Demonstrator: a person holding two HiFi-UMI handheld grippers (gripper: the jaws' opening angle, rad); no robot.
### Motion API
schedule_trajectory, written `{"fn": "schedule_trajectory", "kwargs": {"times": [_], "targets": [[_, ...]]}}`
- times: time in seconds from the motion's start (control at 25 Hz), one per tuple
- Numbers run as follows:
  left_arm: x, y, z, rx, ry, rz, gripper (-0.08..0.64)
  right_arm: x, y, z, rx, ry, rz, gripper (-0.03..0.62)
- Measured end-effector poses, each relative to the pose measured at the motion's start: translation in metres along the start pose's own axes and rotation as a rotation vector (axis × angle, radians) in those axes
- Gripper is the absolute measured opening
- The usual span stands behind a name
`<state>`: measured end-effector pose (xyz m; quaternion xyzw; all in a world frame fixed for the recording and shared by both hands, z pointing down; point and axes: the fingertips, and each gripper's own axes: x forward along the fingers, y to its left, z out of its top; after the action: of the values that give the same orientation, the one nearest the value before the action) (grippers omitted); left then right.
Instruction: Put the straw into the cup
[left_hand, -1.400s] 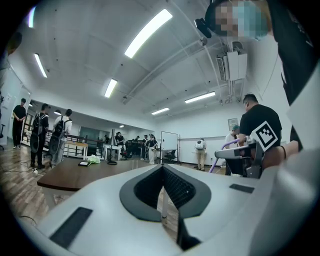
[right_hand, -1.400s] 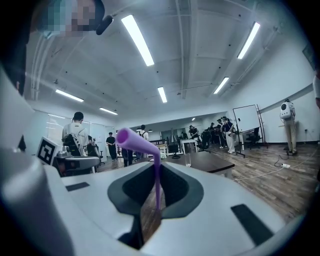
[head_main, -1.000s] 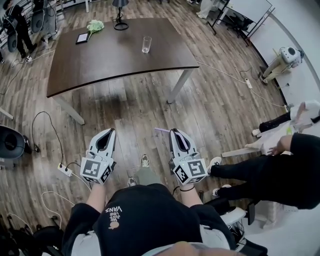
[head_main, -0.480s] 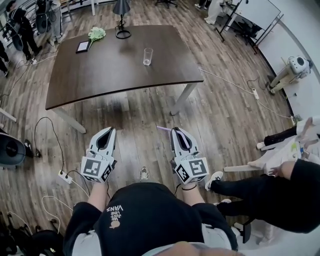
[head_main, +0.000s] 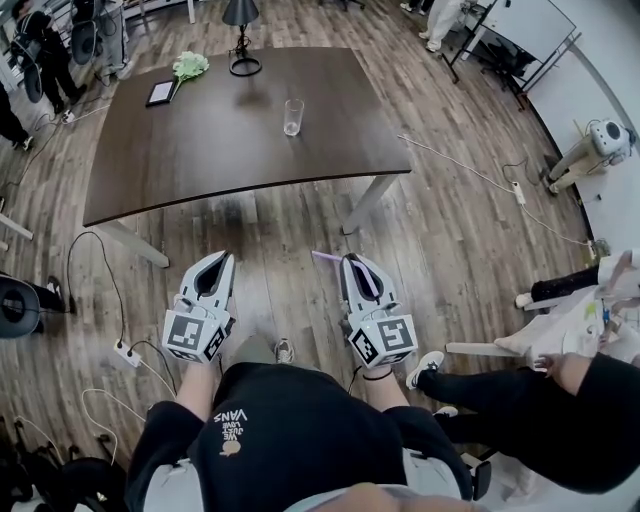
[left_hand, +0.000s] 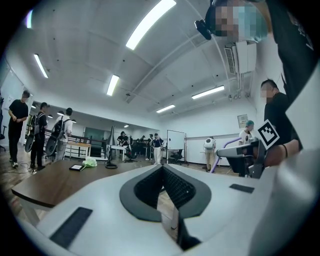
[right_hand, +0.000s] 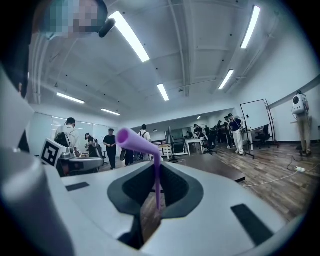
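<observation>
A clear glass cup (head_main: 292, 116) stands upright near the middle of the dark wooden table (head_main: 200, 150), well ahead of both grippers. My right gripper (head_main: 351, 263) is held level over the floor, short of the table's near edge. It is shut on a purple bendy straw (head_main: 326, 258), whose bent top sticks out to the left past the fingertips. In the right gripper view the straw (right_hand: 135, 140) stands upright between that gripper's (right_hand: 157, 172) dark pads. My left gripper (head_main: 221, 260) (left_hand: 161, 169) is level beside it, shut with nothing in it.
On the table's far side are a lamp base (head_main: 244, 66), a tablet (head_main: 163, 93) and a green bundle (head_main: 190, 66). A power strip (head_main: 128, 346) with cables lies on the floor at left. A person in black (head_main: 560, 400) sits low at right. Several people stand beyond the table.
Both grippers have been carried forward toward the table, which now lies nearer to them. The straw stays held in the right gripper; the cup has not moved.
</observation>
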<state>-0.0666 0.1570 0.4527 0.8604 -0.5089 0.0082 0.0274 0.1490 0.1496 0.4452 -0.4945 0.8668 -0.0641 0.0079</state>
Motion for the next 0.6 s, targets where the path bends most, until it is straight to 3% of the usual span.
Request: {"fn": "schedule_trajectory", "kwargs": {"times": [0.6], "targets": [[0.092, 0.062, 0.007, -0.006, 0.008, -0.078, 0.009, 0.093, -0.04, 0.007, 0.014, 0.01, -0.07, 0.043]]}}
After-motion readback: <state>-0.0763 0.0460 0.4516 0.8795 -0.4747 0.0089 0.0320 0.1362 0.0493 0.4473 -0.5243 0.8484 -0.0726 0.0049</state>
